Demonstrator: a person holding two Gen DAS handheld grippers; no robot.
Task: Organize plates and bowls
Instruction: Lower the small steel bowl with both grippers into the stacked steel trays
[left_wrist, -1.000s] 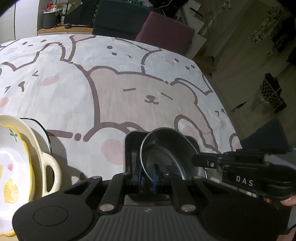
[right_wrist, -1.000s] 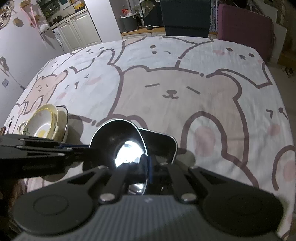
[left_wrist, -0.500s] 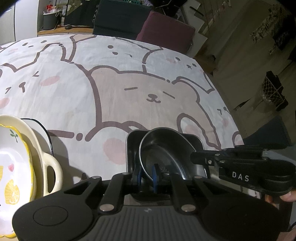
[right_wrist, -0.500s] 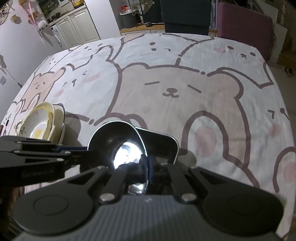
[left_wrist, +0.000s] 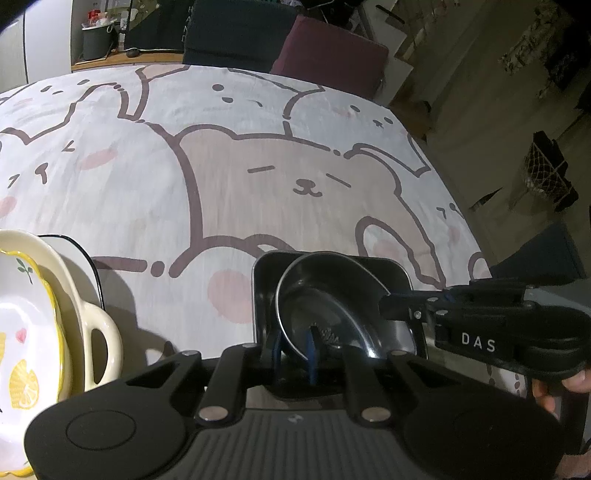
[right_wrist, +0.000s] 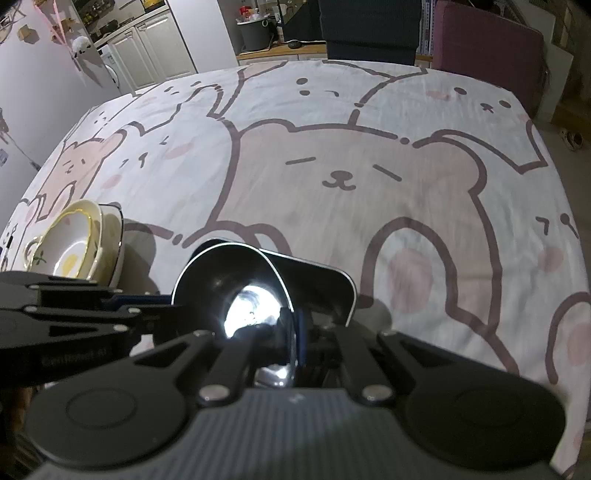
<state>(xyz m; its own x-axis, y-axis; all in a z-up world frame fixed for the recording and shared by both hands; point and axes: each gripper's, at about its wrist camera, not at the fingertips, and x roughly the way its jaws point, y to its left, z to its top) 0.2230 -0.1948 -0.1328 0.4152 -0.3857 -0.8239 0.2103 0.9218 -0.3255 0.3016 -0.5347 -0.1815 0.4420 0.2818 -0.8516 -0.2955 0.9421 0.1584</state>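
A round steel bowl (left_wrist: 325, 295) sits tilted over a square dark steel tray (left_wrist: 266, 280) near the table's front edge. My left gripper (left_wrist: 295, 347) is shut on the bowl's near left rim. My right gripper (right_wrist: 291, 339) is shut on the bowl's (right_wrist: 229, 280) opposite rim, and it shows in the left wrist view (left_wrist: 406, 306) coming in from the right. The tray (right_wrist: 332, 284) lies behind and under the bowl. A stack of cream and yellow-rimmed ceramic bowls (left_wrist: 33, 314) stands to the left, also in the right wrist view (right_wrist: 81, 240).
A tablecloth with bear drawings (left_wrist: 295, 166) covers the table. A dark chair (left_wrist: 236, 33) and a maroon cushion (left_wrist: 332, 55) stand behind the far edge. The floor drops off to the right (left_wrist: 498, 129).
Both grippers and the steel bowl have shifted only slightly; the grip on the rim is unchanged.
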